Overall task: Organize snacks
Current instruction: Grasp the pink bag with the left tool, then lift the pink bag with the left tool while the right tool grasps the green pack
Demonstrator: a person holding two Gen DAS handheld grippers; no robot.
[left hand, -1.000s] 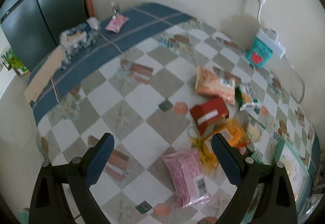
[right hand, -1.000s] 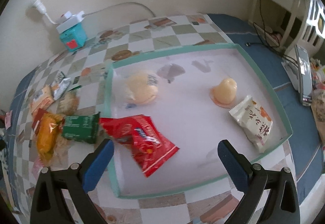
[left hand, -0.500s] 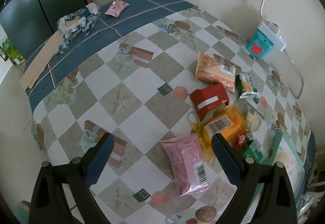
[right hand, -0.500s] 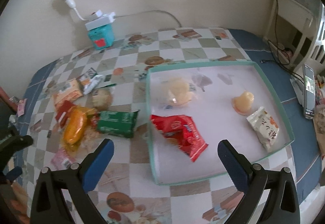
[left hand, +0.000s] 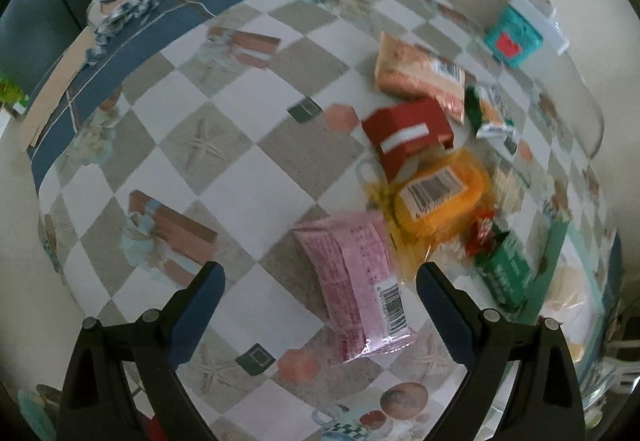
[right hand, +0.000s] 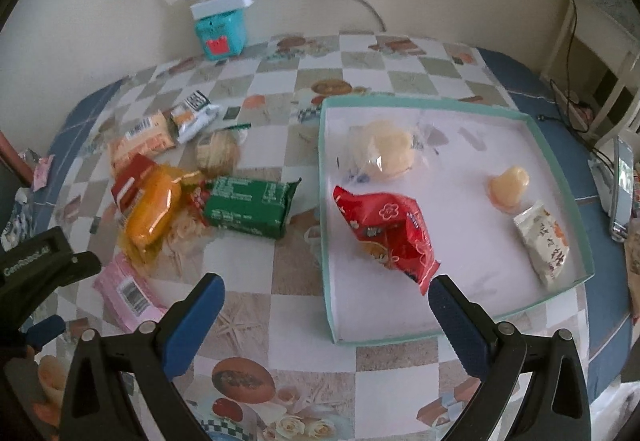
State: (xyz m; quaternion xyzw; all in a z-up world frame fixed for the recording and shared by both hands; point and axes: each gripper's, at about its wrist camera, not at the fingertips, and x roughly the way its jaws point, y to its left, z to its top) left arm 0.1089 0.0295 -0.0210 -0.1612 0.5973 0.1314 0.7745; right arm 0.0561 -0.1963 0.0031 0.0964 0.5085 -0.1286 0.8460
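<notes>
Above the pink packet (left hand: 354, 281), left tool (left hand: 320, 281) spread wide, empty

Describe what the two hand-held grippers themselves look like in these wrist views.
Both look alike. The left hand-held gripper and the right hand-held gripper each have a black plastic frame with triangular cut-outs and small silver bolts, ending in two blue fingers. In the right wrist view, the left one's black body carries white lettering, too blurred to read. No cables, hands or sleeves are visible.
</notes>
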